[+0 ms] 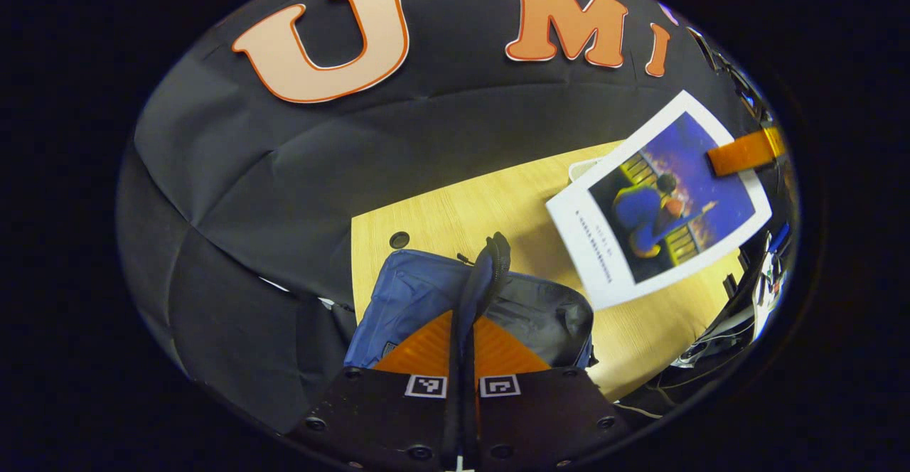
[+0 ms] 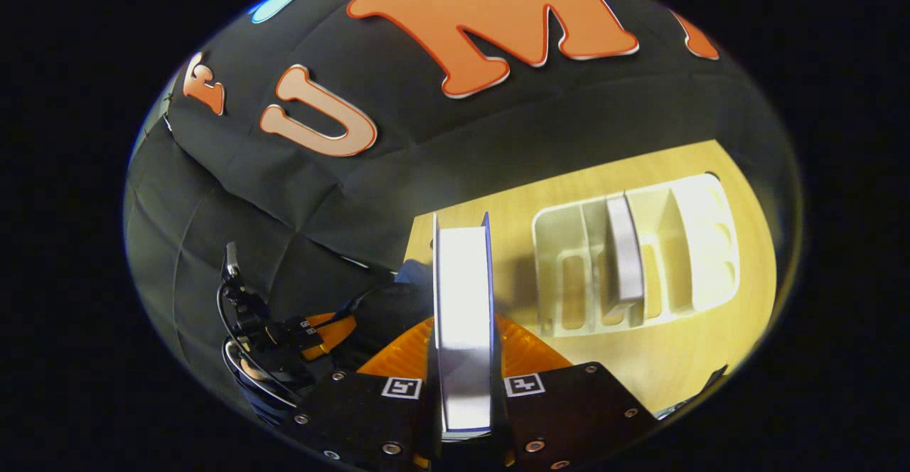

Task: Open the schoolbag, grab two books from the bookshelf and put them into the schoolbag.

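**Bag held open, book carried above the table**

In the left gripper view, the left gripper (image 1: pixel 462 358) is clenched on a dark strap of the blue schoolbag (image 1: pixel 419 294), which lies on the wooden table (image 1: pixel 455 209). To the right, a book (image 1: pixel 657 202) with a blue cover hangs above the table, pinched at one corner.

In the right gripper view, the right gripper (image 2: pixel 463 387) grasps that book edge-on. Further right, the white bookshelf (image 2: pixel 697 244) lies on the table, holding another book (image 2: pixel 625 259).

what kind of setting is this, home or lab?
Looks like a staged recording booth, not a home: black cloth wall behind a light wood table, with just a schoolbag, a white bookshelf and a book clamped in the right gripper.
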Demonstrator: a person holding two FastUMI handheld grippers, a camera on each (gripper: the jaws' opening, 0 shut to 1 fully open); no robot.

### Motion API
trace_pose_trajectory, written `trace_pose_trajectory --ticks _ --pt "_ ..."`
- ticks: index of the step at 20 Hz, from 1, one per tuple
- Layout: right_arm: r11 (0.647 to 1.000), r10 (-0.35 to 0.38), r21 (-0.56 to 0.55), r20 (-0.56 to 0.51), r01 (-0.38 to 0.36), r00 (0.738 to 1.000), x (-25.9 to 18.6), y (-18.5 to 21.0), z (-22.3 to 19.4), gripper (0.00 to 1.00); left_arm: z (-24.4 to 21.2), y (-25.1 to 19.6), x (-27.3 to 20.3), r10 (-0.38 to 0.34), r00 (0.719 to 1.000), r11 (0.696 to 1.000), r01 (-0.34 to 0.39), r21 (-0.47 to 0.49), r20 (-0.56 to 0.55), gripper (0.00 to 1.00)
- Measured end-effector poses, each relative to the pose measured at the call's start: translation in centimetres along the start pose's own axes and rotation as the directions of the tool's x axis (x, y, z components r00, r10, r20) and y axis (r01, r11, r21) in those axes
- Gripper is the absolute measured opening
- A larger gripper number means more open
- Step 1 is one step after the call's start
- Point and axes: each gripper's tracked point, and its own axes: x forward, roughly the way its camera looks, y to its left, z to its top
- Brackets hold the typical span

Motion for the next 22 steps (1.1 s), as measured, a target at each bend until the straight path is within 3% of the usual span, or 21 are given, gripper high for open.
trace_pose_trajectory --ticks 7,16,20,22 --pt "0.981 0.092 0.175 -0.029 -0.085 0.995 5.8 1.8 -6.4 0.26 -0.3 -0.8 0.3 -0.009 1.0 1.0 0.008 -0.024 -0.008 0.03" --pt "0.908 0.079 0.413 0.012 -0.077 0.997 14.6 2.2 -11.9 0.26 -1.0 -3.1 0.7 -0.041 0.999 0.999 0.041 -0.004 -0.019 0.03" --pt "0.884 0.092 0.458 0.021 -0.091 0.996 18.0 3.0 -13.6 0.26 -1.5 -4.5 0.3 -0.075 0.997 0.997 0.075 0.017 -0.017 0.03" --pt "0.891 0.1 0.444 0.016 -0.097 0.995 20.4 3.5 -14.0 0.26 -1.8 -4.9 0.1 -0.088 0.996 0.996 0.088 0.017 -0.013 0.02"
